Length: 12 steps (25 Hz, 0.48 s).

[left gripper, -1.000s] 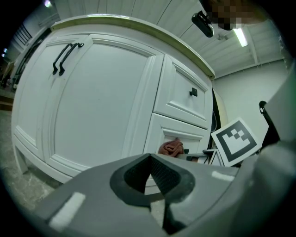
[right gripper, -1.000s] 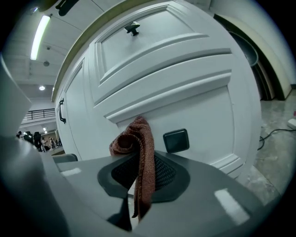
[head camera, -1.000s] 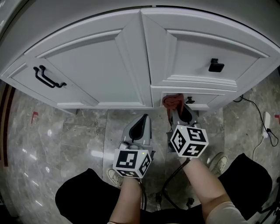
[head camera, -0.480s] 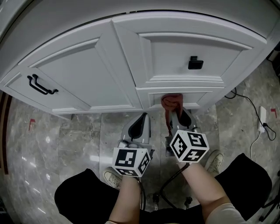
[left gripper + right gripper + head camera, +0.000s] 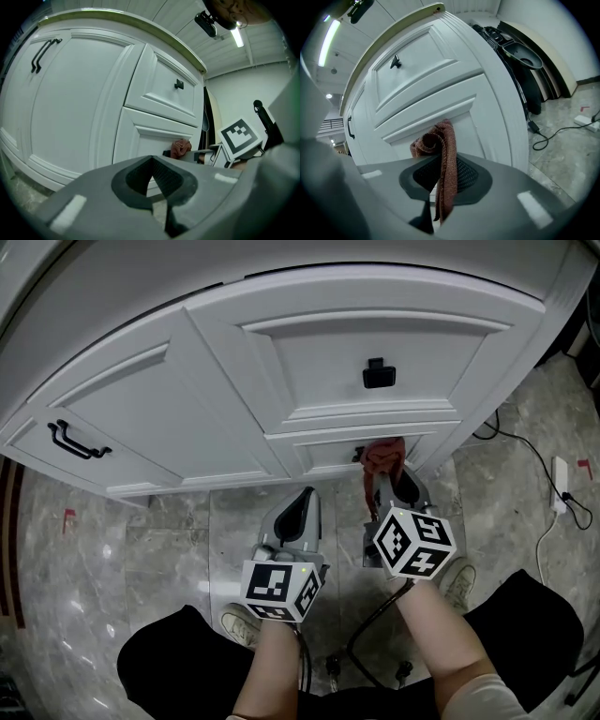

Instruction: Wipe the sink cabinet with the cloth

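Only one cloth, in right gripper jaws.

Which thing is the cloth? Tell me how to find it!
Look at the big white sink cabinet. Under the drawer with the square black knob, the right gripper pinches the cloth up at the low panel. It is the only reddish-brown, crumpled, soft thing; everything around it is white or grey.
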Motion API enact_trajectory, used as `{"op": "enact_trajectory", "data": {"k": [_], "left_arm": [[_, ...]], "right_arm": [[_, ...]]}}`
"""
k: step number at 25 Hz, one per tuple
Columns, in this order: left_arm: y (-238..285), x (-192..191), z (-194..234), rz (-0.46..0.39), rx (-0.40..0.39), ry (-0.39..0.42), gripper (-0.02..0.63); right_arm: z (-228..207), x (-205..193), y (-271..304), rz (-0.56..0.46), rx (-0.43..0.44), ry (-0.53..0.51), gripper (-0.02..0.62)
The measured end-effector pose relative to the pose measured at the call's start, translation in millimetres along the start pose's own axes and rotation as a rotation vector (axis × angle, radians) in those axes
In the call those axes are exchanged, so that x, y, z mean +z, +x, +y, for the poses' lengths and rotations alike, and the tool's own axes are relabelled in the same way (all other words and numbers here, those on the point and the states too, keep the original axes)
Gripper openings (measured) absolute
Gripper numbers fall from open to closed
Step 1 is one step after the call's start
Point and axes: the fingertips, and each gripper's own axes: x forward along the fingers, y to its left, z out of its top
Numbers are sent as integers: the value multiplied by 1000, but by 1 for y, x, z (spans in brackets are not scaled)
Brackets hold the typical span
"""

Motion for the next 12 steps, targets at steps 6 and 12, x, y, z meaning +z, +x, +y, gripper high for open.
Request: {"op": "enact_trajectory", "data": {"k": [6, 12], "left_arm": [[8, -4, -3, 13, -3, 6, 0], [18, -1, -9, 5, -3, -1, 0]], "right_arm": [[-8, 1, 9, -12, -5, 28, 81], [-16, 3, 8, -10, -14, 17, 83]]}}
